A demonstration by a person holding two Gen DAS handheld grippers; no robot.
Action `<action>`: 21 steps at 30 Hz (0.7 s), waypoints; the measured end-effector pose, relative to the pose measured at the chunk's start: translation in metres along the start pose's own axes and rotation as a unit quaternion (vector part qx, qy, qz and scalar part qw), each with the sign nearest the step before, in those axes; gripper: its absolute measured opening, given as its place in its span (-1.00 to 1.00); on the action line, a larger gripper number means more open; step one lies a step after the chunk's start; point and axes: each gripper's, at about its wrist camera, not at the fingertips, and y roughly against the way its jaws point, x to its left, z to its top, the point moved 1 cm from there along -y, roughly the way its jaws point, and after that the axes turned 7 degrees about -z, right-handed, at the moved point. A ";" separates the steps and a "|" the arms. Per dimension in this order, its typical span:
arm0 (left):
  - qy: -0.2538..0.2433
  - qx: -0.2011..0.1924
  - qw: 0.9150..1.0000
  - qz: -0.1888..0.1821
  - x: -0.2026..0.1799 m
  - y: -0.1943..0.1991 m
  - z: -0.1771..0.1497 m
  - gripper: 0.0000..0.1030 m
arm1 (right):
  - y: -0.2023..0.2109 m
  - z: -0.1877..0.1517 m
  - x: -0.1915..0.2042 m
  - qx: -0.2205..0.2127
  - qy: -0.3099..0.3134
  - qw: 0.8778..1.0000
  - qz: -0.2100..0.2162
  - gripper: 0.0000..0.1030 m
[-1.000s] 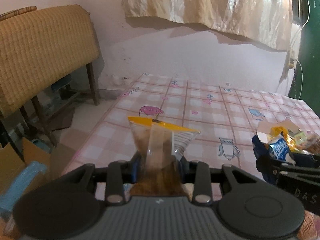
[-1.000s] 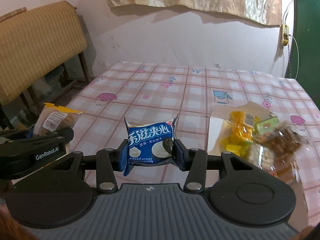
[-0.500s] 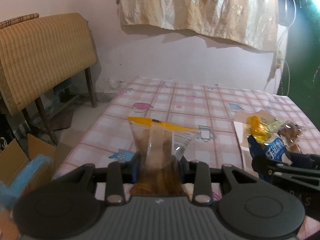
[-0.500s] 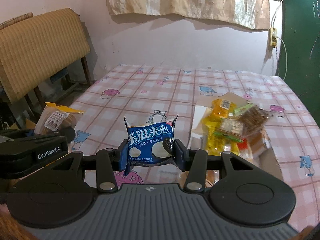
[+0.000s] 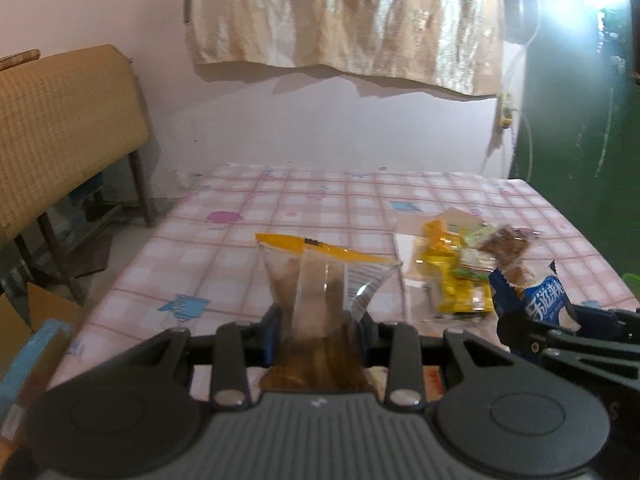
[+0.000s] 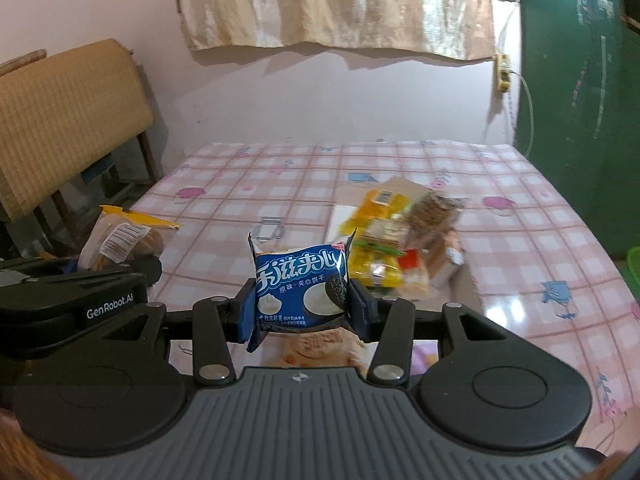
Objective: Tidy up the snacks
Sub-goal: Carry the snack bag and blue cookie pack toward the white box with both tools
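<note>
My left gripper [image 5: 318,332] is shut on a clear packet of brown pastry with a yellow top edge [image 5: 316,280], held above the near edge of the pink checked table [image 5: 320,204]. The same pastry packet [image 6: 120,240] shows at the left of the right wrist view. My right gripper [image 6: 302,308] is shut on a blue sandwich-biscuit packet [image 6: 300,284], which appears again as the blue packet [image 5: 540,300] at the right of the left wrist view. A pile of yellow, green and brown snack packets [image 6: 396,236] lies on a flat piece of cardboard [image 6: 400,186] right of the table's middle.
A woven tan board [image 5: 60,128] leans on a wooden frame left of the table. An open cardboard box [image 5: 36,320] stands on the floor at lower left. A green door [image 6: 580,80] and a green bowl edge [image 6: 634,264] are on the right. A cloth [image 6: 332,0] hangs on the wall.
Both grippers have drawn back from the table with their packets still held, so the whole tabletop and the snack pile now show farther off. Neither grip has changed.
</note>
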 end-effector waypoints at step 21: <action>-0.046 0.020 0.995 -0.092 -0.082 -0.036 0.000 -0.34 | 0.008 -0.019 -0.089 0.001 -0.067 0.994 -0.084 0.13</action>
